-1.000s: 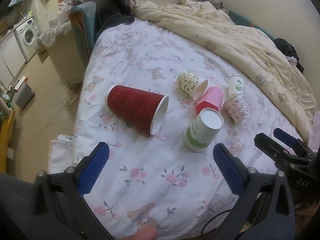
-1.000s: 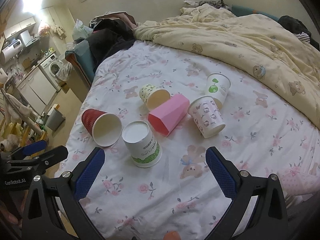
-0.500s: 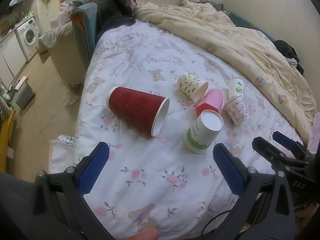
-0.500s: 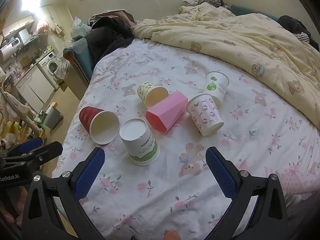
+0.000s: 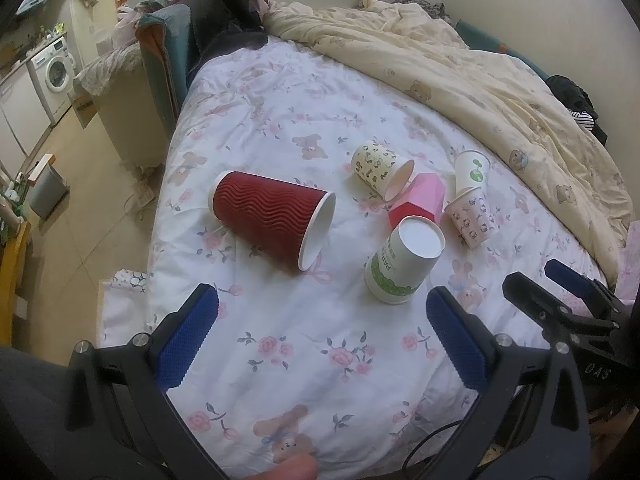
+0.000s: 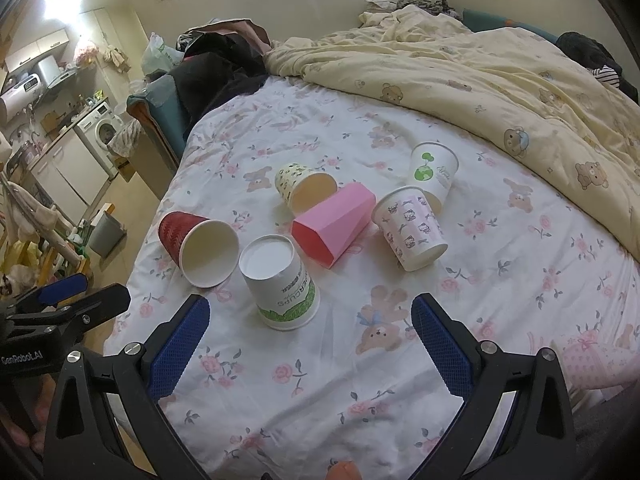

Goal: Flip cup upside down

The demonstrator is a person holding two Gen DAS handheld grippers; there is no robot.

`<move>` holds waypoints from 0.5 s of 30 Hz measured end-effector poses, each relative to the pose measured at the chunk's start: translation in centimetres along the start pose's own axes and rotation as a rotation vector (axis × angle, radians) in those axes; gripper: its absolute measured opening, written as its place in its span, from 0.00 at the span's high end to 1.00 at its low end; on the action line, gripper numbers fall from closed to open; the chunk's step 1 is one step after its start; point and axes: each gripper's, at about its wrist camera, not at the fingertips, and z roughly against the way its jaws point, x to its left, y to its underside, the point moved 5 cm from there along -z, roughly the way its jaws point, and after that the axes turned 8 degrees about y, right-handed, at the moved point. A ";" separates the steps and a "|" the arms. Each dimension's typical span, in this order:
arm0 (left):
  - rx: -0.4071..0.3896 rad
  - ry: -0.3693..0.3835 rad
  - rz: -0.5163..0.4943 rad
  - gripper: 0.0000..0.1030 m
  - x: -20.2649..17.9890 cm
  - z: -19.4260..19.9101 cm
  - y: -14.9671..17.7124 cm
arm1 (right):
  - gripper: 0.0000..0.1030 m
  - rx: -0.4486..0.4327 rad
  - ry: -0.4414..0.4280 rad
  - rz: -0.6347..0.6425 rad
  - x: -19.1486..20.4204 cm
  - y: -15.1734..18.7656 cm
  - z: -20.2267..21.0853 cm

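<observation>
Six cups (image 6: 281, 285) on floral bedsheet (image 6: 320, 380), cluttered bedroom.

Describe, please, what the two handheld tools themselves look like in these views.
Both the left tool and the right tool have black angular frames with silver bolts and blue, finely textured finger pads. White lettering reading GenRobot.AI marks the left tool's body in the right wrist view. A thin black cable runs beside the left tool.

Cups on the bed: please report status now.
Both hand-held grippers, left and right, open, empty. Red cup on its side; green-print cup upside down. Path clear.
</observation>
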 end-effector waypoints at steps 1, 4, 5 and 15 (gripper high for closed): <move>-0.001 -0.001 -0.002 0.00 0.0 0.0 0.0 | 0.00 -0.001 0.001 -0.001 0.1 0.0 0.0; -0.001 -0.002 -0.003 0.00 -0.1 -0.1 0.0 | 0.00 -0.003 0.002 -0.003 0.0 0.0 0.1; -0.001 -0.002 -0.003 0.00 -0.1 -0.1 0.0 | 0.00 -0.003 0.001 -0.004 0.1 0.0 0.1; -0.001 -0.006 -0.004 0.00 0.4 0.0 0.0 | 0.00 0.007 0.000 0.001 0.3 0.2 0.1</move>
